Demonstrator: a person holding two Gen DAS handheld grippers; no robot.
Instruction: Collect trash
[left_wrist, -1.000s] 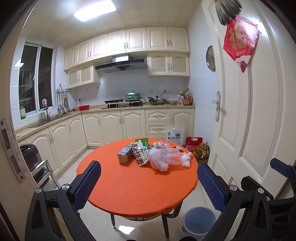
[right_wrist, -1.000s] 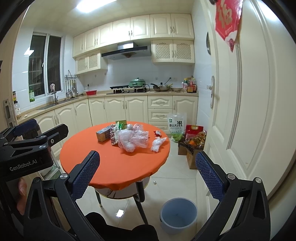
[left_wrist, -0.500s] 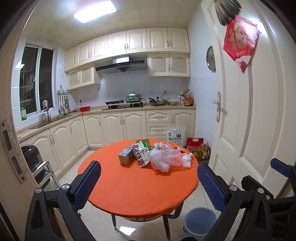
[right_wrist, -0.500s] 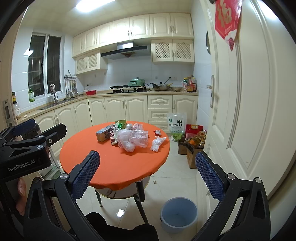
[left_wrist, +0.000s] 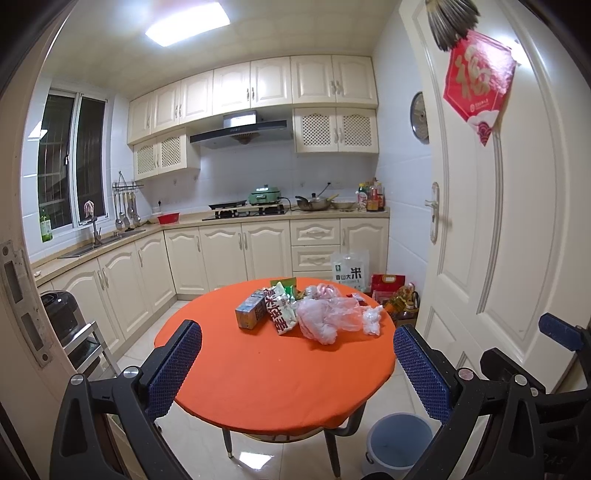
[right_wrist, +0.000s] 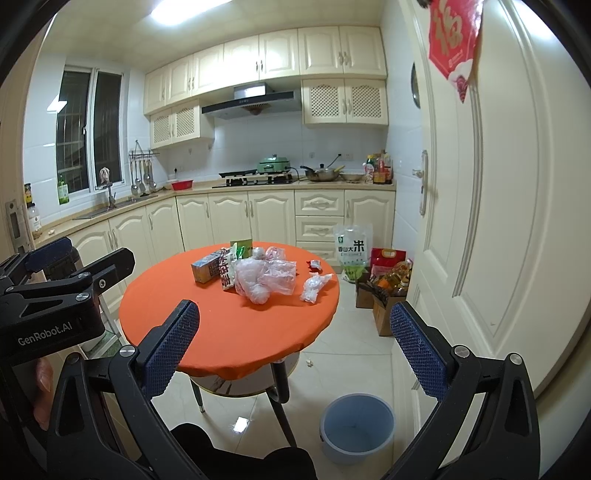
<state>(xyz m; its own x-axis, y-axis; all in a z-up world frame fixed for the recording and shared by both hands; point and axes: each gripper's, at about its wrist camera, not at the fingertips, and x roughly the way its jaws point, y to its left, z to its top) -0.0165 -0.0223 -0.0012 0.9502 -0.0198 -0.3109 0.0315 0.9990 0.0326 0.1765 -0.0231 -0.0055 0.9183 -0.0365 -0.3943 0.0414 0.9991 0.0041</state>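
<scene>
- Left gripper (left_wrist: 297, 363): held spread wide and empty, short of the round orange table (left_wrist: 266, 380).
- Right gripper (right_wrist: 295, 350): likewise spread wide, nothing between the blue pads (right_wrist: 171, 349), well apart from the trash.
- Trash heaped at 12 o'clock on the table's far half: crumpled clear plastic bag (right_wrist: 264, 278), small carton (right_wrist: 205, 268) at its 9 o'clock, printed snack wrapper (right_wrist: 228, 271) between them, small plastic wad (right_wrist: 313, 287) at 3 o'clock.
- Blue bin (right_wrist: 356, 422) stood on the floor at 5 o'clock of the table.
</scene>
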